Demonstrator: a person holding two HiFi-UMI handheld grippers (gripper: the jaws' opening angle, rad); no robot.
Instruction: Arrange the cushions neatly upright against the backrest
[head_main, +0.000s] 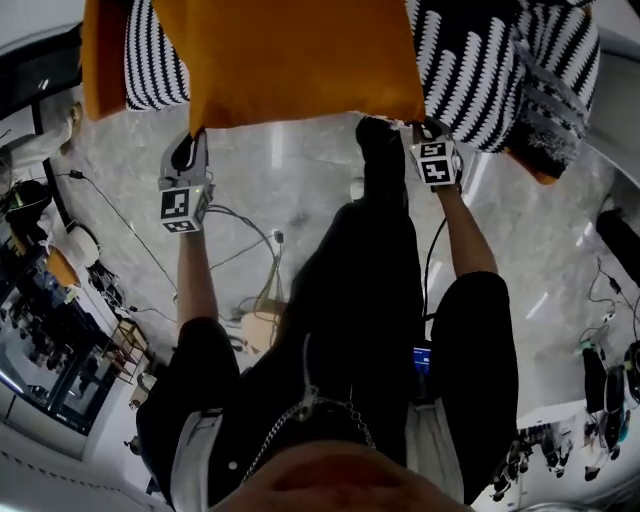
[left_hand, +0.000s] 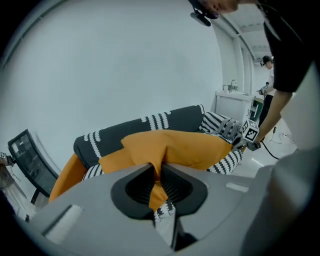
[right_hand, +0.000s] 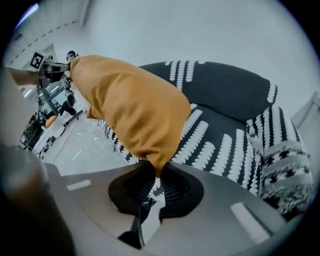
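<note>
Over the pale marbled floor (head_main: 290, 180), right before the black sofa with white scalloped stripes (right_hand: 225, 90), you have a plump orange fabric cushion (head_main: 300, 60) held up by the two corners of its near edge.

Your left claw (left_hand: 156, 172) is closed on one corner. In the left gripper view the orange cloth is gathered into a fold and pinched between the jaws, and the rest of the cushion spreads away across the front of the sofa.

Your right claw (right_hand: 157, 172) is closed on the other corner. In the right gripper view only the tip of that corner sits between the jaws, and the cushion bulges up and to the left from there.

In the head view both claws sit at the cushion's near edge, left claw (head_main: 193, 140) at the left corner and right claw (head_main: 425, 135) at the right corner, with your forearms stretched out towards them.

The cushion hangs in front of the seat, apart from the dark backrest, and is not leaning on it.

A second orange cushion (left_hand: 70, 175) lies at the sofa's left end. A grey knitted cushion with black-and-white patterned bands (right_hand: 282, 170) sits on the seat at the right end.
</note>
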